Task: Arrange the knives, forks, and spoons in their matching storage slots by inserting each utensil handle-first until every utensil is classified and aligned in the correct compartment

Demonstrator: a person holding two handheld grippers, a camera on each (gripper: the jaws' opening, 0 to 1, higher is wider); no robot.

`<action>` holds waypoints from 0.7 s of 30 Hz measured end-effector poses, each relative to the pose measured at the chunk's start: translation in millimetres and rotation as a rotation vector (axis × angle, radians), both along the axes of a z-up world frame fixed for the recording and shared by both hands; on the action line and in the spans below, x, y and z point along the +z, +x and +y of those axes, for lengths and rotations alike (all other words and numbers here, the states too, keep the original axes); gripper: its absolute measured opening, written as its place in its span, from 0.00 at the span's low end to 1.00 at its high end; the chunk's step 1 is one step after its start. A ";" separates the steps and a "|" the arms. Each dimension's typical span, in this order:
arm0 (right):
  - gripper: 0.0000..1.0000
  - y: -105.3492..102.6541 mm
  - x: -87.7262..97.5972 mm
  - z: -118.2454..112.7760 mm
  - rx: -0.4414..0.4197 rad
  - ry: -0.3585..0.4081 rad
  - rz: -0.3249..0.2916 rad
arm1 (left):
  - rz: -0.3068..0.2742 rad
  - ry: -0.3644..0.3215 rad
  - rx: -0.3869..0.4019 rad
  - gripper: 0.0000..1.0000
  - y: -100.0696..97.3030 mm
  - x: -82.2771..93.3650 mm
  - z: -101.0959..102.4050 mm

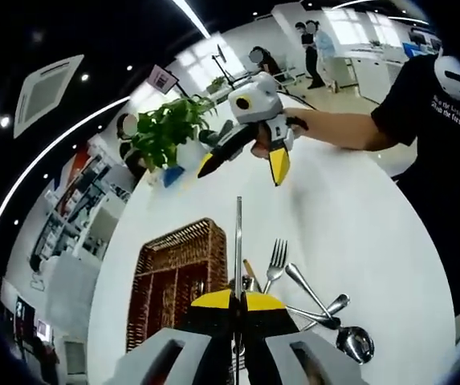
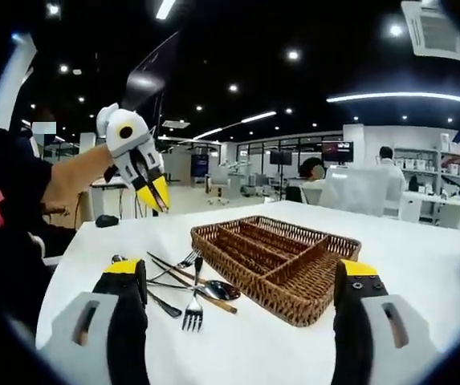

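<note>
We take the wicker tray (image 2: 276, 265) as our landmark: it sits on the white surface (image 2: 422, 257), and its long compartments look bare, though in the left gripper view (image 1: 177, 277) the near end is cut off behind the left gripper's (image 1: 238, 303) body.

The left gripper's jaws are pressed together on a knife (image 1: 238, 241), whose blade rises straight up beside the tray; the handle is hidden between the jaws. In the right gripper view that same gripper (image 2: 159, 195) hangs in the air above and to the side of the tray, and the thin blade (image 2: 151, 76) is hard to make out against the dark ceiling.

The right gripper's (image 2: 242, 293) jaws stand wide apart, holding nothing, framing the tray and the utensil pile (image 2: 185, 290). The pile lies just beside the tray: forks, spoons and at least one more knife overlap, so we cannot count them for certain. A fork (image 1: 275, 265) and a spoon (image 1: 355, 343) are the clearest.

Beyond the tray stands a potted plant (image 1: 165, 132), its pot partly hidden by the right gripper (image 1: 258, 160). White writing on the person's dark shirt (image 1: 446, 104) is too small and bent to read. A small sign (image 1: 162, 79) behind the plant is equally illegible.
</note>
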State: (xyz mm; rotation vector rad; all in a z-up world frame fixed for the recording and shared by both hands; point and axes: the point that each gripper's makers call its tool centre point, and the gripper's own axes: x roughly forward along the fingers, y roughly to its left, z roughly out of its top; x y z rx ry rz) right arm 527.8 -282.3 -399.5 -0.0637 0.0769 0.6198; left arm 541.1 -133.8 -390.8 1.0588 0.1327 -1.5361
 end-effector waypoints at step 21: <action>0.99 -1.9 0.7 -0.8 0.001 -0.001 -0.005 | -0.017 0.024 0.017 0.01 27.6 -5.4 -7.4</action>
